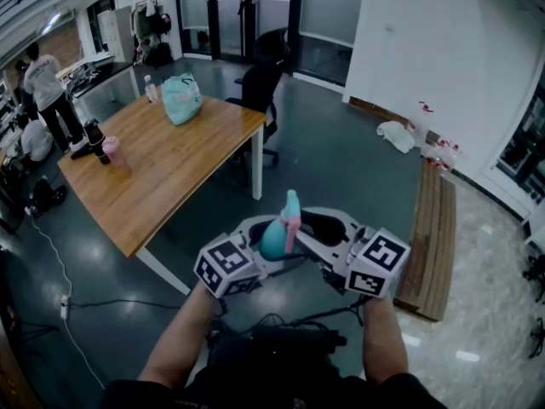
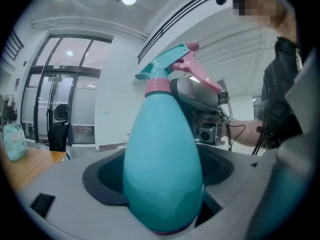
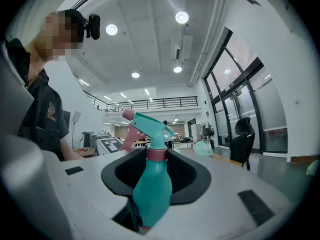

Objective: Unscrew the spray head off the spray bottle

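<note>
A teal spray bottle [image 1: 274, 239] with a pink collar and pink trigger stands upright between my two grippers, held in the air in front of me. My left gripper [image 1: 255, 239] is shut on its fat body [image 2: 162, 154], which fills the hollow between the jaws. The spray head [image 2: 172, 64] rises above them. My right gripper [image 1: 328, 233] faces it from the other side. In the right gripper view the pink collar [image 3: 156, 154] sits inside the dark hollow of my right gripper [image 3: 152, 184], with gaps on both sides of it, so the jaws are open around it.
A wooden table [image 1: 170, 173] at the left carries a teal bag [image 1: 181, 99] and a pink bottle [image 1: 113, 152]. A black office chair [image 1: 260, 88] stands behind it. A wooden bench [image 1: 430, 237] lies at the right. A person [image 1: 43, 83] stands far left. Cables [image 1: 68, 313] run across the floor.
</note>
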